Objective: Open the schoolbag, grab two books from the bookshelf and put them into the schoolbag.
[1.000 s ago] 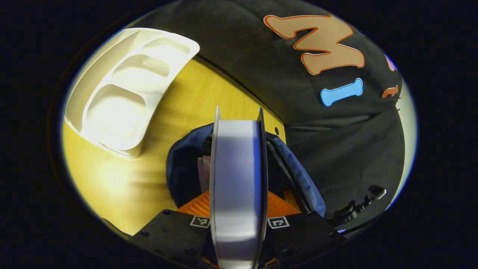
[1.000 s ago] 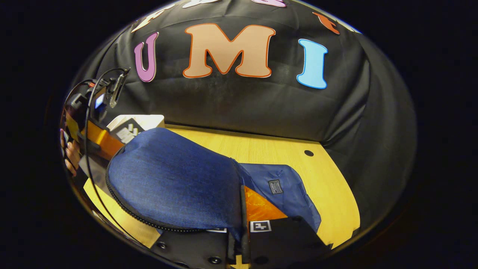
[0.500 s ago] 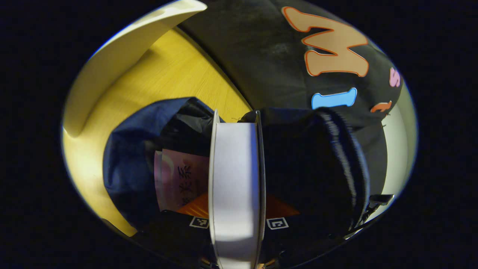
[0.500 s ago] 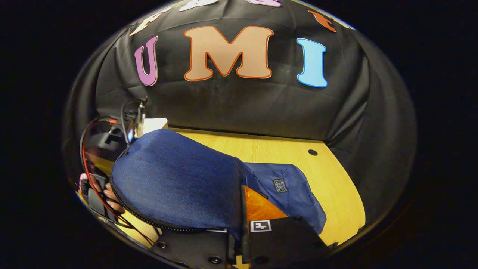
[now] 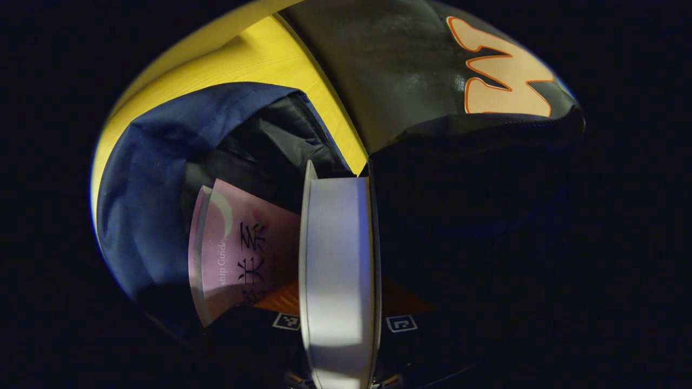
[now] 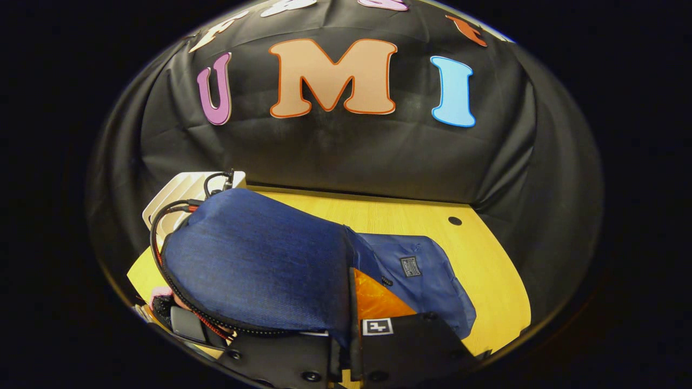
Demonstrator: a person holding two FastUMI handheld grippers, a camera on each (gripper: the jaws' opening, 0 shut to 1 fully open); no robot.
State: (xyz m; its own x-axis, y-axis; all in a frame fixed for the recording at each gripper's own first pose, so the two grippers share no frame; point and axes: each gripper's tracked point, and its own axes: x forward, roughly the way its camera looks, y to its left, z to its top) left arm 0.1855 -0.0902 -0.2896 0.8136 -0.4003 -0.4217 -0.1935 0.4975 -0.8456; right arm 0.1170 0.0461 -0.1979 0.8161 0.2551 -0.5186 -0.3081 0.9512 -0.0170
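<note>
The blue schoolbag lies open on the yellow table. Inside it rests a pink book. My left gripper is shut on a second book, seen page-edge on, its front end inside the bag's mouth. The dark underside of the lifted flap hangs to the right of it. In the right gripper view, my right gripper is shut on the edge of the blue flap and holds it raised over the bag's body. The left gripper's housing and cables show under the flap's left rim.
The white bookshelf stands at the table's back left, behind the flap. The table has a small round hole near the back right. The black cloth wall closes in behind and to the right.
My left gripper has carried the book forward into the bag's mouth; the pink book looms larger and the white bookshelf has slid out of the left gripper view. The right gripper keeps holding the flap.
</note>
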